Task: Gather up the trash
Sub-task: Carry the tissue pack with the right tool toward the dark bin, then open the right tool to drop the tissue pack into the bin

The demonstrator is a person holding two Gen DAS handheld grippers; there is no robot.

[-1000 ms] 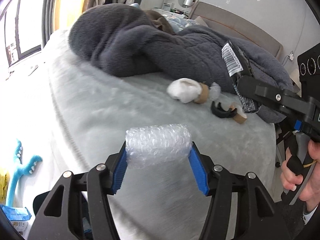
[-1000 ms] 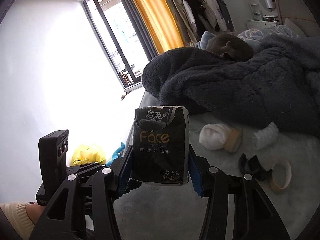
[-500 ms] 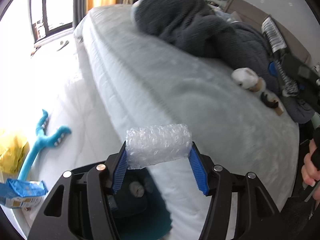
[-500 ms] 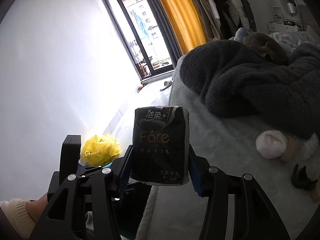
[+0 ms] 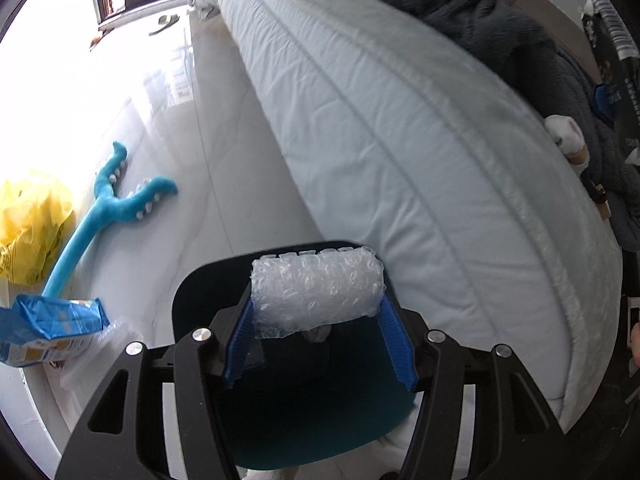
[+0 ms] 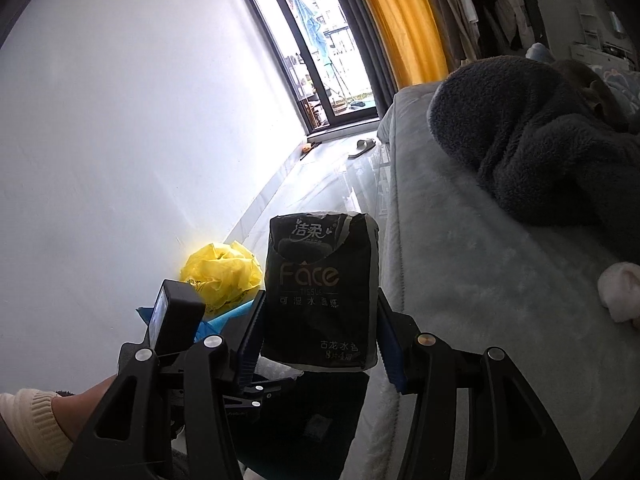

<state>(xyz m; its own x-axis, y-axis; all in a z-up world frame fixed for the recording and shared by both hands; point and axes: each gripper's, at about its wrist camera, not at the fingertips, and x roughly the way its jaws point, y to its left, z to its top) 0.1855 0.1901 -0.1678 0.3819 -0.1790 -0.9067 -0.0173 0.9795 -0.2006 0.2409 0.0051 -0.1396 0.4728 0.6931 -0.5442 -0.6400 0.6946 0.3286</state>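
left claw (image 5: 318, 322) swung over bin (image 5: 208, 292); bubble wrap (image 5: 318, 294) clamped between pads.

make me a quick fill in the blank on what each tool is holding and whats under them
1. The left tool is shut on a roll of ____ wrap.
2. The right tool grips a black pack of ____.
3. The left tool hangs above a dark ____ that stands beside the bed.
4. The crumpled bag by the wall is ____.

Missing words: bubble; tissues; bin; yellow
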